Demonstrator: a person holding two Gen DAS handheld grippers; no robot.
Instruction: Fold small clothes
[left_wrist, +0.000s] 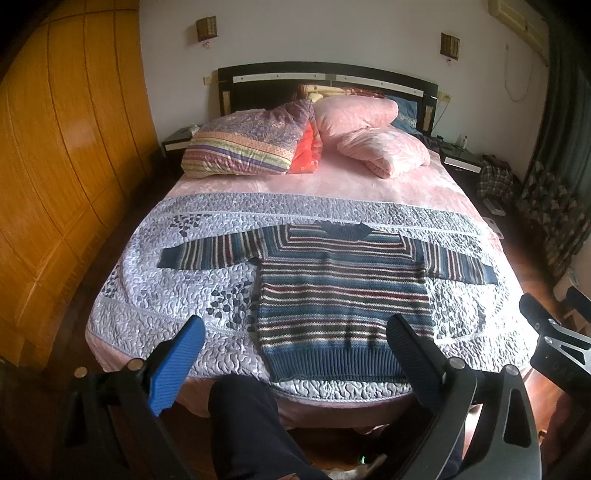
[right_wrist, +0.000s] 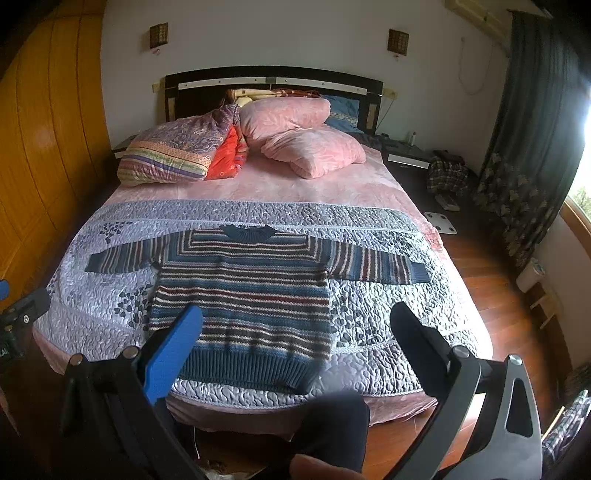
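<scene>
Striped knit sweater flat on bed, ahead of both spread, empty jaws. Likely soft, floppy, slightly heavy; pinch sleeve cuffs or hem corners.

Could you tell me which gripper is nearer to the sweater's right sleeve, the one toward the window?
The right gripper. It hangs open over the foot of the bed, toward that sleeve; the left gripper, also open, hangs further toward the wardrobe side.
</scene>
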